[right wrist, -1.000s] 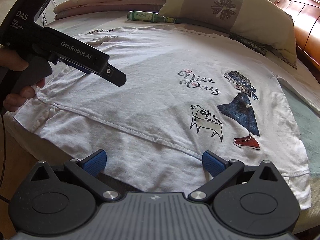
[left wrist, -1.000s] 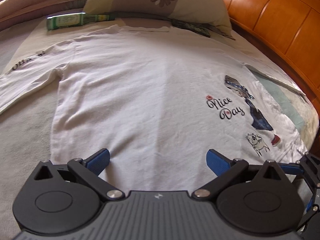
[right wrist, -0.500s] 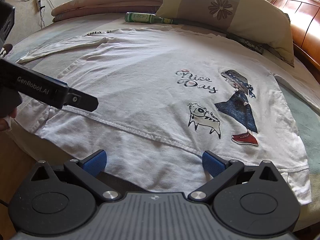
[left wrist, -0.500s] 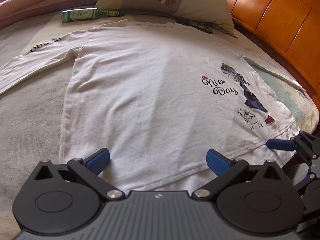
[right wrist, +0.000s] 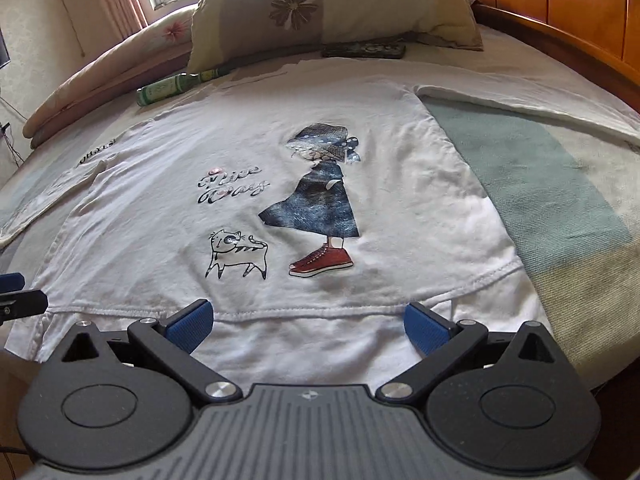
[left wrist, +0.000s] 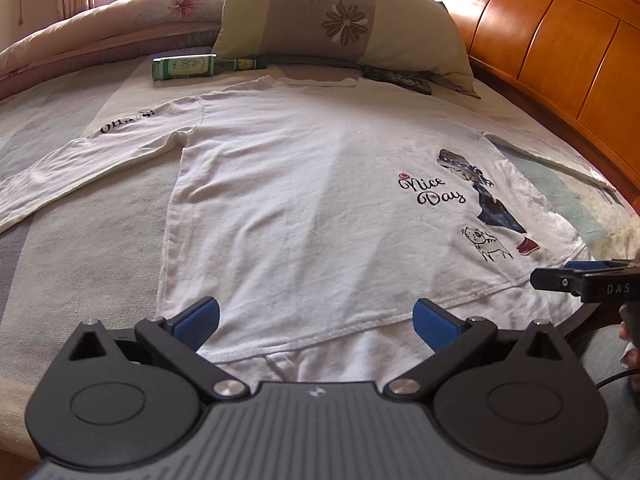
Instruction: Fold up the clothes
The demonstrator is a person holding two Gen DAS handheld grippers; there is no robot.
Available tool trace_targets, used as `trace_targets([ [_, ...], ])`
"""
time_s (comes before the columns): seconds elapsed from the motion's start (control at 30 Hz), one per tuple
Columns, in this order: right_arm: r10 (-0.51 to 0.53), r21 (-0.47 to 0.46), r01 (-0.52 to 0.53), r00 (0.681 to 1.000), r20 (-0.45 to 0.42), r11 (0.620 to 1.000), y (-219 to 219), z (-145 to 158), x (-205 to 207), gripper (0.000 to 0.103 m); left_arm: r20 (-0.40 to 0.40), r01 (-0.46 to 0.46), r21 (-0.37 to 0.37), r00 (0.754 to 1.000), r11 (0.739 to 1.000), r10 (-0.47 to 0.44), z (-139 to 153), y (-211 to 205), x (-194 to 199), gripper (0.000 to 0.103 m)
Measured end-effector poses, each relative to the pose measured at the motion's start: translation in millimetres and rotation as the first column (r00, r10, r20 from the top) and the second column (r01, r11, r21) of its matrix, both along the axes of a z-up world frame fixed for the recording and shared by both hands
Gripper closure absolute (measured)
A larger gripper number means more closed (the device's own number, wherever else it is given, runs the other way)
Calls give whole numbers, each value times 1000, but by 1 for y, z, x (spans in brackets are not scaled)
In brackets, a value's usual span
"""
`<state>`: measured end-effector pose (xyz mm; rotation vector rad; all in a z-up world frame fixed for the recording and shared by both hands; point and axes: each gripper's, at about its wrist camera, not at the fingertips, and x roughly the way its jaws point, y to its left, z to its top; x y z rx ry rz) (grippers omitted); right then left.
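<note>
A white long-sleeved shirt point(left wrist: 312, 200) lies flat on the bed, front up, with a girl-and-cat print point(right wrist: 316, 216) and the words "Nice Day". Its sleeves spread out to both sides. My left gripper point(left wrist: 316, 316) hovers open just above the hem near the shirt's lower left corner, nothing between its blue pads. My right gripper point(right wrist: 306, 324) is open over the hem point(right wrist: 360, 308) below the print, also holding nothing. The right gripper's tip point(left wrist: 576, 280) shows at the right edge of the left wrist view, and the left gripper's tip point(right wrist: 20, 304) at the left edge of the right wrist view.
A green bottle point(left wrist: 192, 67) lies on the bed beyond the shirt's collar, beside a large flowered pillow point(left wrist: 344, 20). A dark flat object point(left wrist: 400, 78) rests under the pillow's edge. A wooden headboard point(left wrist: 560, 48) curves along the right. A rolled quilt point(left wrist: 100, 28) lies at the back left.
Both grippers have drawn back toward the near edge of the bed and moved apart, the right one now facing the print. Both stay open.
</note>
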<state>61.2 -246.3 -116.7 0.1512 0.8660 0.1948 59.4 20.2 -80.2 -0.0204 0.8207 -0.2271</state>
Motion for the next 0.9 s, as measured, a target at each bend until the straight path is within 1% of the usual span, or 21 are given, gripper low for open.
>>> trace_targets([
  [0.03,7,0,-7,1000,0,1000,0,2,-1,0,-1,7,-2,1000,1000,-7,0,-2,0,1],
  [0.13,24,45,-26,999,48,999,-1,15,4,0,0,23,9,1000,1000,-23,0,-6,2,1],
  [0.23,67,131,-76,996,65,988,7,22,22,0,12,23,9,1000,1000,-23,2,-4,2,1],
  [0.33,96,236,-110,993,70,966,17,18,40,0,13,1,-5,1000,1000,-1,3,3,1,1],
  [0.37,95,240,-108,993,63,965,20,15,45,0,9,-8,-8,1000,1000,8,3,6,1,1],
  [0.43,91,234,-99,995,44,967,26,7,54,0,2,-21,-12,1000,1000,21,1,12,2,1],
  [0.5,60,205,-61,998,14,977,24,-2,57,0,-6,-31,-14,1000,999,31,-1,17,2,1],
  [0.53,54,208,-58,998,25,976,19,-2,54,0,-6,-37,-15,999,999,36,-1,19,2,1],
  [0.6,12,187,-14,1000,7,982,9,0,47,0,-1,-46,-21,999,999,46,-1,23,3,1],
  [0.67,-21,130,21,1000,-4,991,0,2,41,0,5,-42,-29,999,999,42,-1,25,7,1],
  [0.73,-37,100,37,999,2,994,-6,7,41,0,11,-37,-32,999,999,37,0,23,13,1],
  [0.83,-46,88,43,999,25,995,-10,14,51,0,18,-14,-40,1000,999,15,1,15,20,1],
  [0.9,-43,86,41,999,28,995,-8,12,66,0,25,14,-41,1000,999,-13,3,9,22,1],
])
